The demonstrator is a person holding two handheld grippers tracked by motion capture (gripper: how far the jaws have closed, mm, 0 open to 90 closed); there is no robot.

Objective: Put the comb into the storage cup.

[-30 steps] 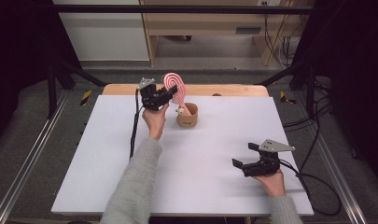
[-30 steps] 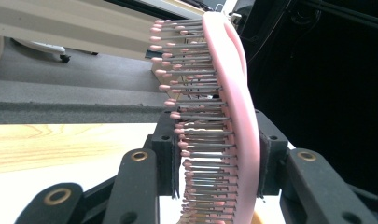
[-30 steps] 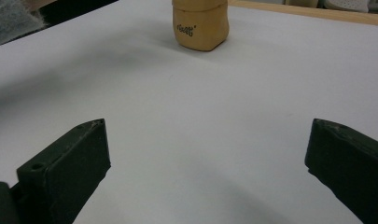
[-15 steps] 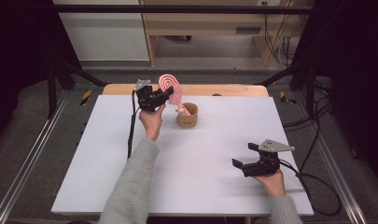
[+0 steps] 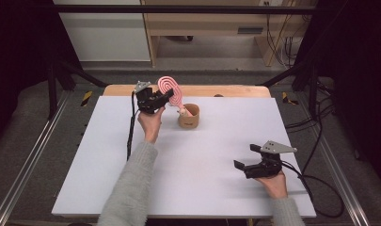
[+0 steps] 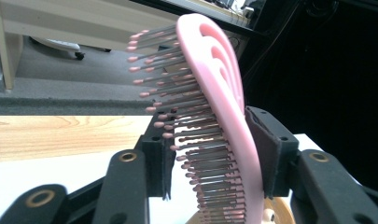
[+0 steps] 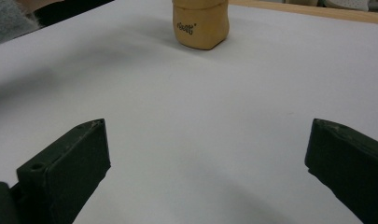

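L gripper [image 5: 165,95], upper centre of high view, jaws just been opening off pink hairbrush [image 6: 214,116], brush standing in tan cup [image 5: 189,116], release nearly done. R gripper [image 5: 247,158] wide open, empty.

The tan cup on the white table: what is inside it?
In the tan cup stands the handle end of the pink hairbrush, whose head leans out between the open jaws of the left gripper. The cup's wall hides its bottom and anything else inside.
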